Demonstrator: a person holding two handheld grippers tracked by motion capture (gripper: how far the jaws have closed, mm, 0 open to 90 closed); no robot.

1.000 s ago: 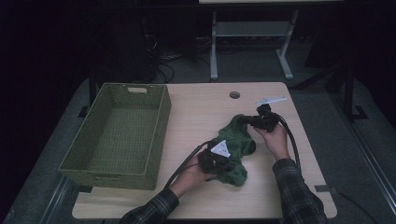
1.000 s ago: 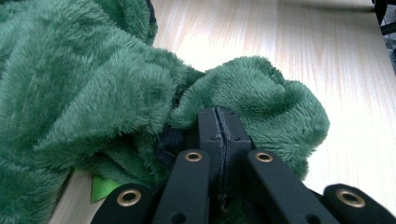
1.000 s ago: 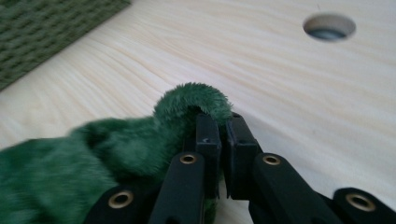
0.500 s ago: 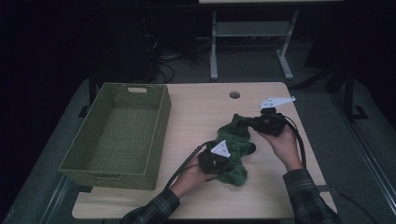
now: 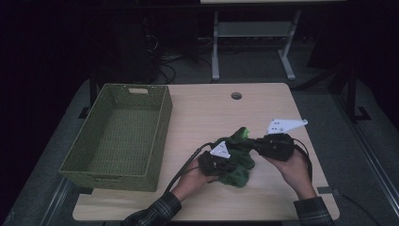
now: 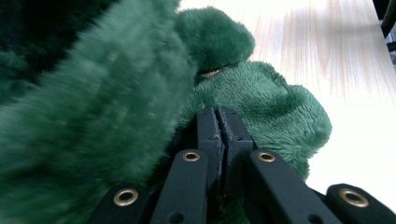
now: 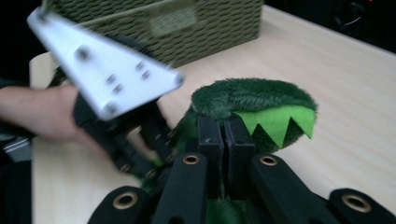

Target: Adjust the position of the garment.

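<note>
Both grippers, left (image 5: 225, 162) and right (image 5: 258, 145), had fingers pinched shut on the green plush toy (image 5: 237, 157), gathering it between them, presumably for the basket (image 5: 157, 141) beyond the left fingers

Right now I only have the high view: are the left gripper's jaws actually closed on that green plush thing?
Observer: Yes. In the left gripper view the left gripper has its jaws pressed together with green plush toy fur pinched between them.
Operator: And the right one?
Observer: The right gripper is closed too, on fur just under a flap of the toy.
Operator: What is that bright patch I see on it?
Observer: A lime green zigzag trim, like teeth or spikes, on the edge of that flap.
Operator: Anything behind it?
Observer: The woven basket stands beyond, apart from the toy.
</note>
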